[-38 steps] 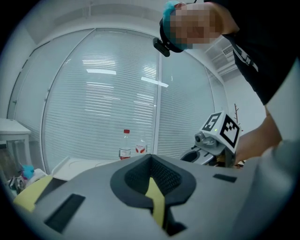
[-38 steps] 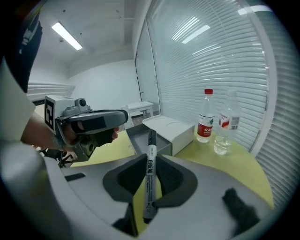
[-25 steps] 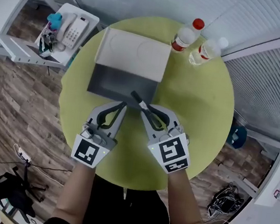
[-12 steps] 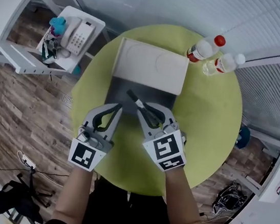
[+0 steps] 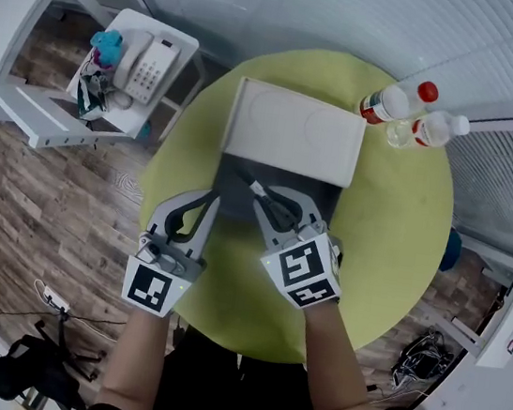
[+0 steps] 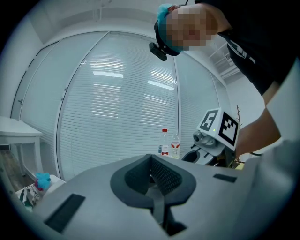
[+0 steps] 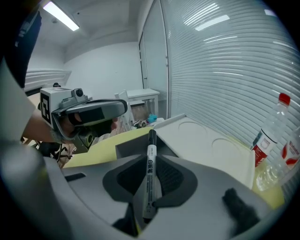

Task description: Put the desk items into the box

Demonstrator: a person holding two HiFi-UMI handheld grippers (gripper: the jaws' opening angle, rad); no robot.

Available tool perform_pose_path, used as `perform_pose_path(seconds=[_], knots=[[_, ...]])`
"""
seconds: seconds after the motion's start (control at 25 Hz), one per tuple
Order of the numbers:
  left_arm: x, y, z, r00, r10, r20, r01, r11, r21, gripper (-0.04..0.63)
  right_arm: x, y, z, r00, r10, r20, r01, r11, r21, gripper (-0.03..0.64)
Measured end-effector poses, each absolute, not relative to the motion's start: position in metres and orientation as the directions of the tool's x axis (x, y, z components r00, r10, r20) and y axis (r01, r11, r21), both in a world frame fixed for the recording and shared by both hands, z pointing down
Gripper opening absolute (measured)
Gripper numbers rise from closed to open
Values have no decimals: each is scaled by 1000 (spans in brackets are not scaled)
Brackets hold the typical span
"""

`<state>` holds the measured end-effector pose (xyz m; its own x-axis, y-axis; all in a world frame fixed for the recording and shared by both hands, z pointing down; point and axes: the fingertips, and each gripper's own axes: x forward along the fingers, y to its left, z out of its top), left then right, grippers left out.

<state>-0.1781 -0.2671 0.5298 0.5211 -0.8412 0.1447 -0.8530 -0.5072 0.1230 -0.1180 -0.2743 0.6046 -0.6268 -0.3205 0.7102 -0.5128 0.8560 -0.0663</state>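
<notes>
The round yellow-green table carries the box, an open grey tray whose white lid is folded back on its far side. Beyond the box's far right corner, clear of the lid, two water bottles lie together. The left gripper hovers at the box's near left corner, its jaws pressed together with nothing between them. The right gripper is tilted down over the box's near edge, pinching a marker lengthwise along the seam of its pads. The black cap end sticks out past the fingertips and hangs over the box's grey inside – so the marker looks ready to be let go there.

The marker is judged light and stiff, with a smooth plastic barrel. It should survive a short drop, but it can swivel or slide in a loose pinch. The hold sits on the rear half of the barrel, and a grip nearer the middle would steady it better – though for a release into the box this one seems enough
</notes>
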Motion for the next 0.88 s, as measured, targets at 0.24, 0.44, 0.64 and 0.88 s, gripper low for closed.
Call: perform_pose_path(seconds=[0.24,0.44,0.64,0.88], knots=[[-186,-273,537,517,-843,147,-855,-501,132,12,-124,-278,614,-598,-301,743,-492,870,-44,72],[-198,-281,543,505,-850,149,-861,-485,153,12,-128,-281,629,-565,-284,775,-484,874,-32,72],[-202,-285,549,511,-846,156,-858,-491,150,12,-130,-283,640,-537,-264,801,-478,878,-31,74],[-203,-287,555,510,-846,156,-857,-487,167,12,-133,-286,649,-509,-246,825,-483,875,-37,74]])
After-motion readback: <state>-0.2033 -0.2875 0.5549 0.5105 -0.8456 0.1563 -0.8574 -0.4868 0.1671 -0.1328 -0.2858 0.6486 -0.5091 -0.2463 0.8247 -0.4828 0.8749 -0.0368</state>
